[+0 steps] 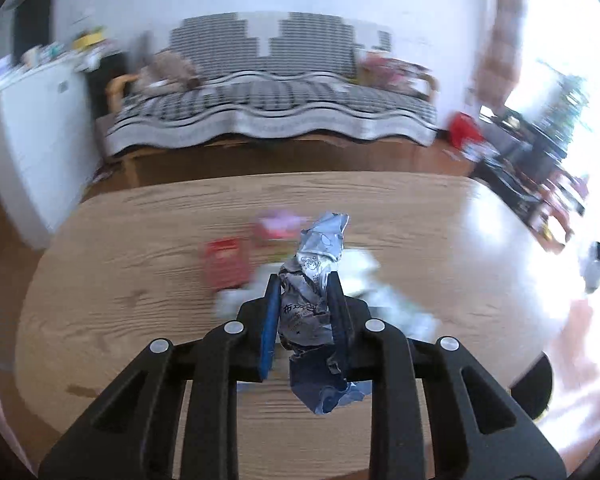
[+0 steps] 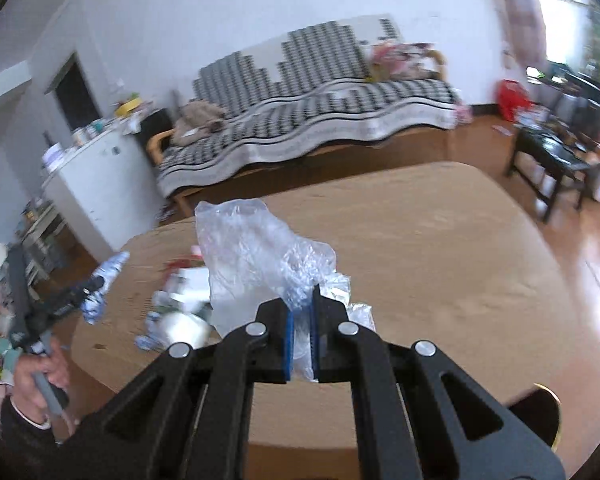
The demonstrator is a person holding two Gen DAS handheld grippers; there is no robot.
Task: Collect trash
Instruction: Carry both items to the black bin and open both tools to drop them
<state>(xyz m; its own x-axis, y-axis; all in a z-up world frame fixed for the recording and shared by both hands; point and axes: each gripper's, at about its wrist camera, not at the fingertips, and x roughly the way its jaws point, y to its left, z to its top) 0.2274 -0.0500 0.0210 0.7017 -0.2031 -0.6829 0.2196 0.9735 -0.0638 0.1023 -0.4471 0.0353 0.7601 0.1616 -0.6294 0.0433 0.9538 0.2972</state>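
Left gripper (image 1: 305, 280) pinches a crumpled wrapper (image 1: 314, 280) at frame centre, above the table (image 1: 400, 208). Right gripper (image 2: 313, 292) clamps a clear bag (image 2: 252, 252), centre frame. Both look light, soft, crushable; the slippery bag wants a bunched-fold grip.

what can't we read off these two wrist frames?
- Left wrist: table litter behind the crumpled silver wrapper is motion-blurred; only a red packet is recognisable.
- Right wrist: clear plastic bag hides part of the pile.
- Either view: no trash bin visible.
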